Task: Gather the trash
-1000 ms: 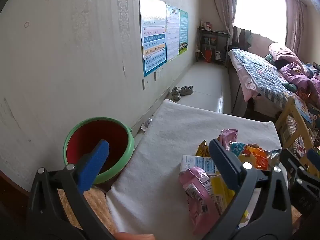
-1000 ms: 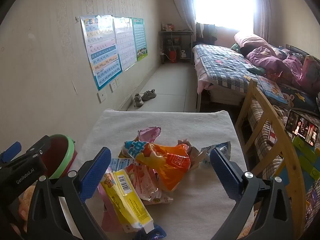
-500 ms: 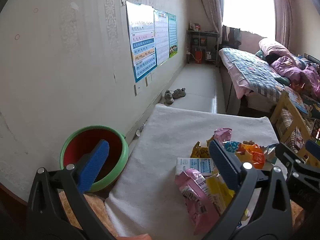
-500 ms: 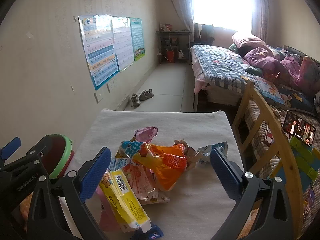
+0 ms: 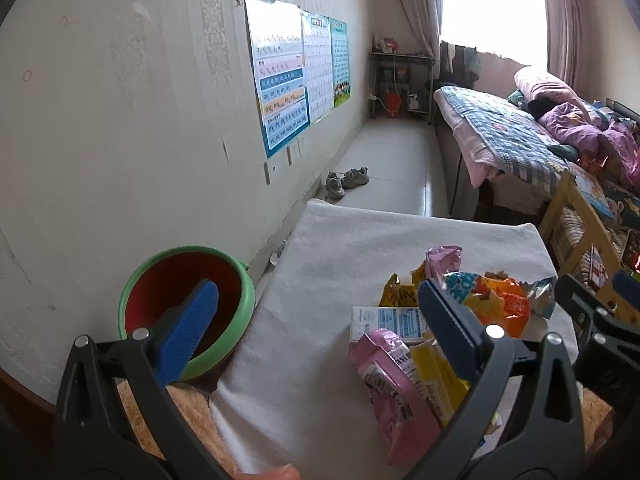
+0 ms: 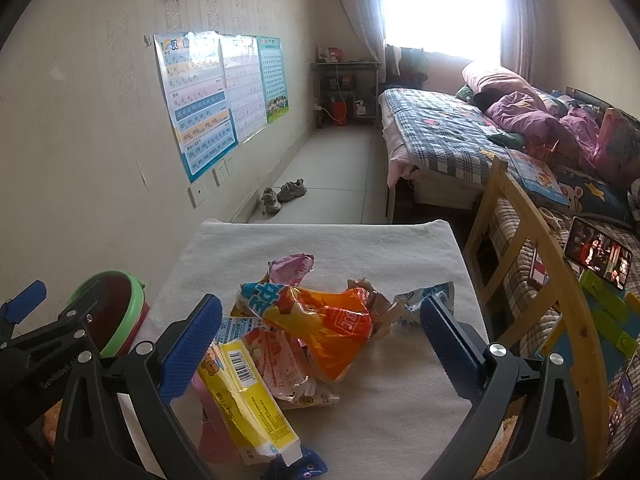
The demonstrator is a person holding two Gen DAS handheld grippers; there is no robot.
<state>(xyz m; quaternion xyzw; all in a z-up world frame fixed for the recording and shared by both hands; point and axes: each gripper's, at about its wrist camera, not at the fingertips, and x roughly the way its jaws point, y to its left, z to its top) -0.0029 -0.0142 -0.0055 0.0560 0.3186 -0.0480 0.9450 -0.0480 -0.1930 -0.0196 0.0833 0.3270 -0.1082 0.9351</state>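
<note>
A heap of snack wrappers lies on a white cloth-covered table (image 6: pixel 320 240): an orange bag (image 6: pixel 332 328), a yellow packet (image 6: pixel 248 396), a pink wrapper (image 5: pixel 396 396) and a small white carton (image 5: pixel 388 320). A red bin with a green rim (image 5: pixel 188 304) stands left of the table by the wall. My left gripper (image 5: pixel 316 328) hovers open over the table's near left part, empty. Above the heap, my right gripper (image 6: pixel 320 344) also stands open, with nothing between its blue pads.
The wall with posters (image 5: pixel 280 92) runs along the left. A wooden chair frame (image 6: pixel 532 264) and a bed (image 6: pixel 448 132) stand to the right. A phone (image 6: pixel 598 252) rests on the chair side. Shoes (image 6: pixel 284 194) lie on the floor beyond the table.
Both cameras have drifted slightly back and to the right, so the heap and bin shift a little in view. Neither gripper has changed its opening.
</note>
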